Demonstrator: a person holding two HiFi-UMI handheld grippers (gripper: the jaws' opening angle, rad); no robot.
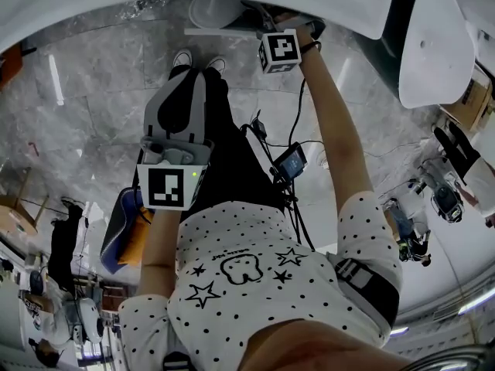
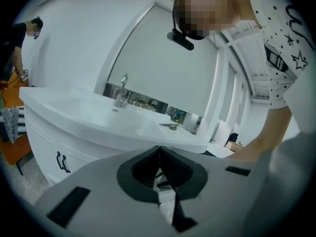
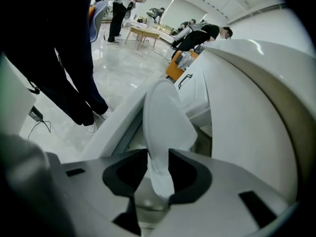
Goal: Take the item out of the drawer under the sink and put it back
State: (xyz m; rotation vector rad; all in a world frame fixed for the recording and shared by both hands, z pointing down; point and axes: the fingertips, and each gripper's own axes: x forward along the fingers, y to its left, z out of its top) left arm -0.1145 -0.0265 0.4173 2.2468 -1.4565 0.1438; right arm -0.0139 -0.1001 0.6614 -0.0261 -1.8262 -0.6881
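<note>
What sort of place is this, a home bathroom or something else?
Probably a showroom or open hall with a bathroom display, not a home. A white vanity basin with a tap stands on a glossy marble-look floor, and people gather round tables in the open space behind.

Bright, even ceiling light fills all three fisheye views; their edges bend and fall to black. Strip lights streak the glossy grey marble floor (image 1: 93,99) below both tools. The smooth white rounded panel (image 3: 165,117) clamped in the right gripper (image 3: 158,151) looks washed-out. The left gripper (image 2: 159,149) has a grey body that, like the right's, blurs beside the lens.
</note>
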